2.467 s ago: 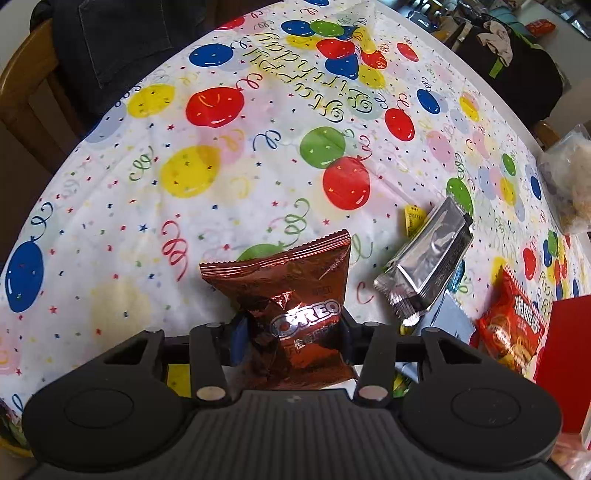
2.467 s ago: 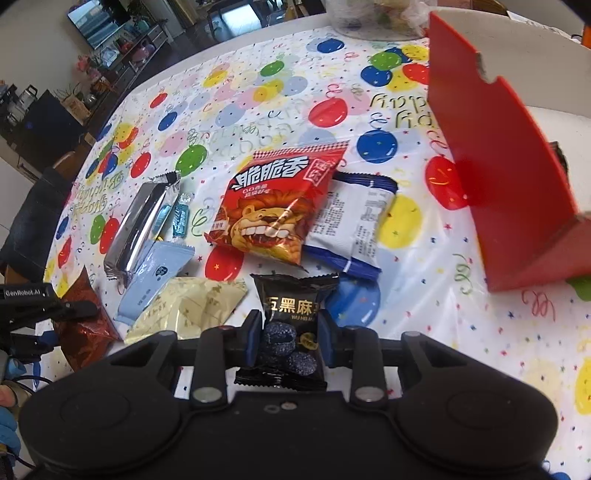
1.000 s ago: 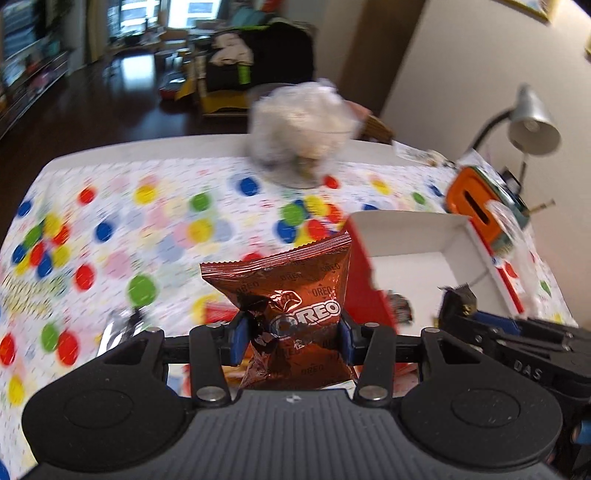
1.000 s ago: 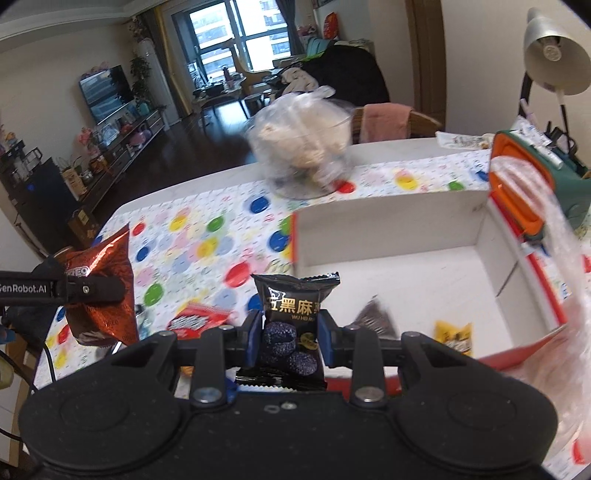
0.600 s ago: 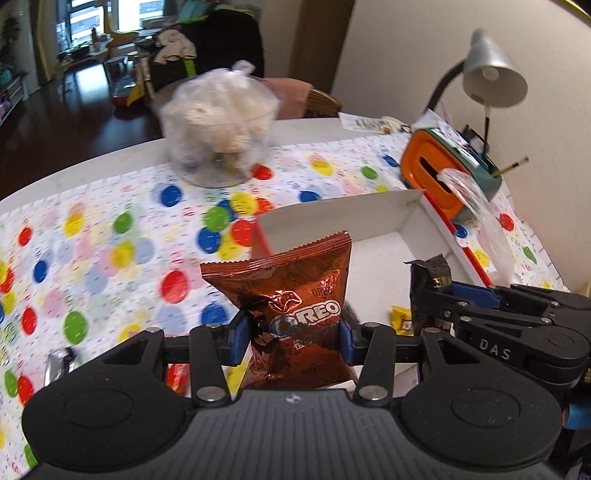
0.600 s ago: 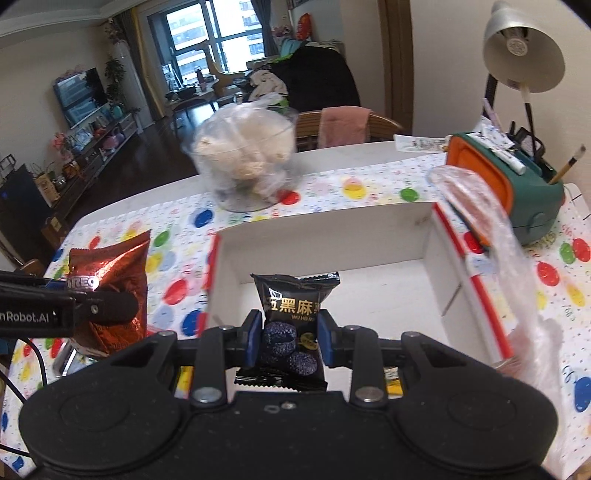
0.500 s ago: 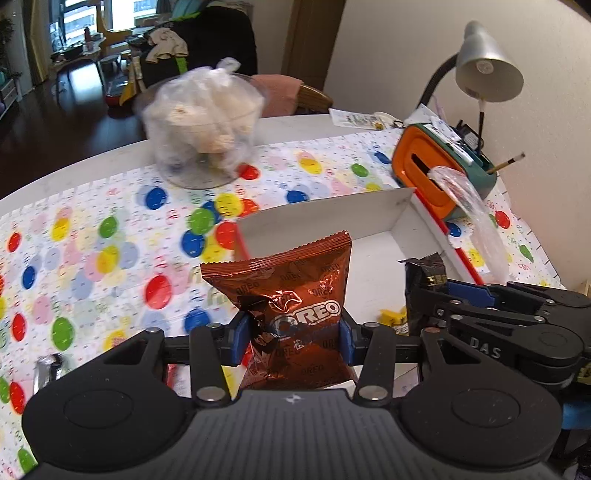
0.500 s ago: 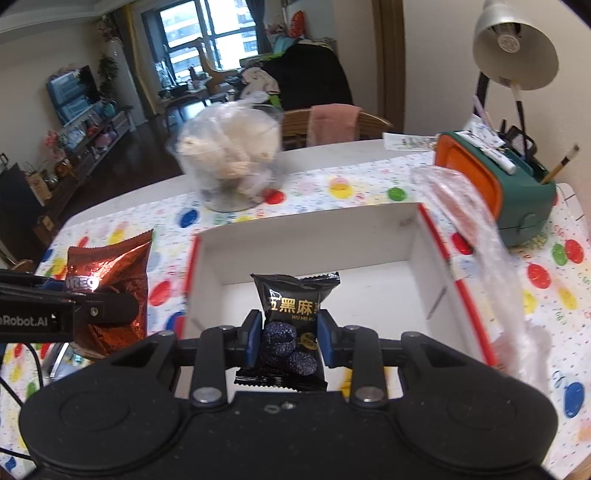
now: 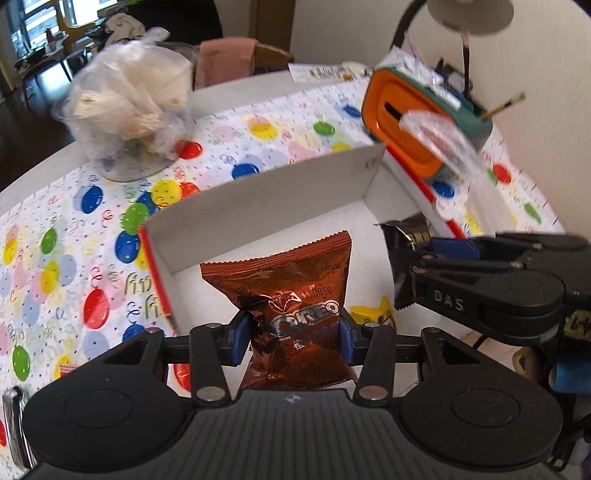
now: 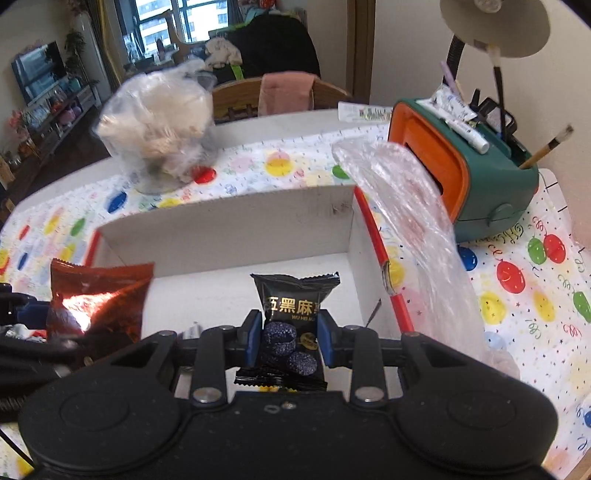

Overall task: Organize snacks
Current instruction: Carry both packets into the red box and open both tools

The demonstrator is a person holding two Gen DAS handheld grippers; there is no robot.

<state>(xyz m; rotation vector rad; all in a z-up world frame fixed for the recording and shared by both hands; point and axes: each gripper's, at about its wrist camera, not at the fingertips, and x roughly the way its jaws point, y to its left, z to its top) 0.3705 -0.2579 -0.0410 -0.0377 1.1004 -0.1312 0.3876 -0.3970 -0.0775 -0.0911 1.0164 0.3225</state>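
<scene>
My left gripper [image 9: 291, 328] is shut on a brown Oreo packet [image 9: 284, 291] and holds it above the near left part of the white box with red outer sides [image 9: 280, 188]. My right gripper [image 10: 290, 338] is shut on a black sesame snack packet [image 10: 291, 306] above the same box [image 10: 229, 229]. The right gripper with its black packet [image 9: 406, 258] shows at the right of the left wrist view. The Oreo packet [image 10: 96, 299] shows at the left of the right wrist view. A yellow snack [image 9: 373, 314] lies in the box.
A clear plastic bag of pale food [image 9: 125, 107] stands beyond the box on the balloon tablecloth [image 9: 74, 240]. An orange and green desk organizer [image 10: 472, 173] with a plastic sheet [image 10: 413, 229] hanging out stands right of the box. A lamp [image 10: 495, 26] is above it.
Both grippers lifted their packets off the table and swung to the box. In the last half second both moved closer, over the box's inside. Both stayed shut.
</scene>
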